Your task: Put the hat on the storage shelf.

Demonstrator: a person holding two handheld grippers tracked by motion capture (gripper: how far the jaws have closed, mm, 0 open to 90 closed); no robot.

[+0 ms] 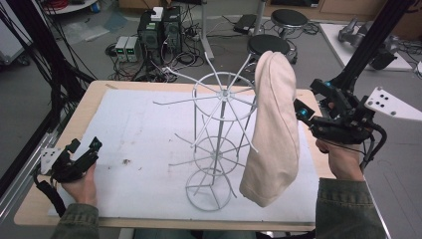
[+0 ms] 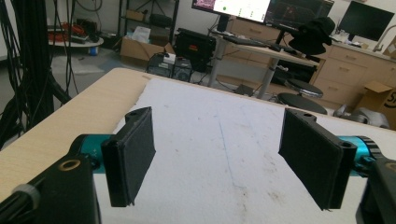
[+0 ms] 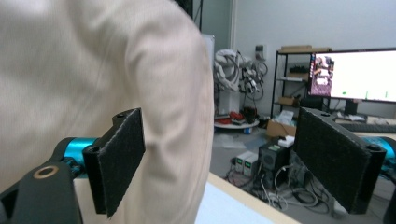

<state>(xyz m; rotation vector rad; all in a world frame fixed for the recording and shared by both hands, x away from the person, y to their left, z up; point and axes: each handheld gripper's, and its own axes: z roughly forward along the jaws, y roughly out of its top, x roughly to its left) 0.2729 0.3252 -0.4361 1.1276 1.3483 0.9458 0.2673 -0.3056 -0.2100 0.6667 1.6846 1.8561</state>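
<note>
The long beige knit cloth hat [image 1: 272, 130] hangs upright on the white wire rack [image 1: 219, 144], centre-right of frame, just left of the released right tool [image 1: 304, 112]; the left tool [image 1: 82, 152], also released, sits far lower-left.

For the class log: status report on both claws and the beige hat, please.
Left claw open, idle over the white mat. Right claw open beside the beige hat, not gripping. Hat hangs on the white wire rack. Nothing in the way.

White mat [image 1: 144, 129] covering wooden table [image 1: 104, 92], two black stools [image 1: 288, 19] on far floor, computer towers [image 1: 159, 27] with tangled cables far centre, monitors [image 2: 238, 7] on far desk.
</note>
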